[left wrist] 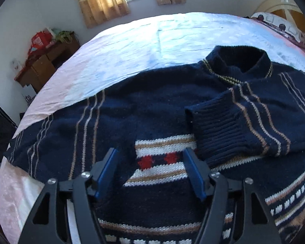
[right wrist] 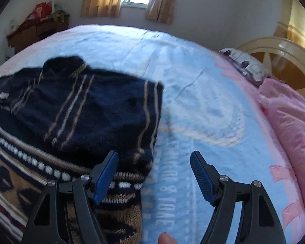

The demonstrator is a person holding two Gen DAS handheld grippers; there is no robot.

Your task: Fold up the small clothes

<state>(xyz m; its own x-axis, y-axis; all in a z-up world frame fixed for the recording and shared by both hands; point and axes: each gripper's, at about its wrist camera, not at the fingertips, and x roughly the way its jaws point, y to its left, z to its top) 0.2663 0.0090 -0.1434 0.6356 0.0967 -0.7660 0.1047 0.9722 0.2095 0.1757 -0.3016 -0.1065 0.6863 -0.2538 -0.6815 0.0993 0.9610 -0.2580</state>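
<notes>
the sweater point(left wrist: 156, 105) is knitted in navy, crossed by thin tan and white stripes, with red diamonds on a white band and a yellow-striped collar. the bed sheet point(right wrist: 203, 101) is coloured pale blue and pink. blue pads point(right wrist: 105, 174) are set on black gripper fingers.

A navy knitted sweater point(left wrist: 162, 109) with tan and white stripes is spread flat across the frame's middle; one ribbed-cuffed sleeve is folded over its chest at right.
</notes>
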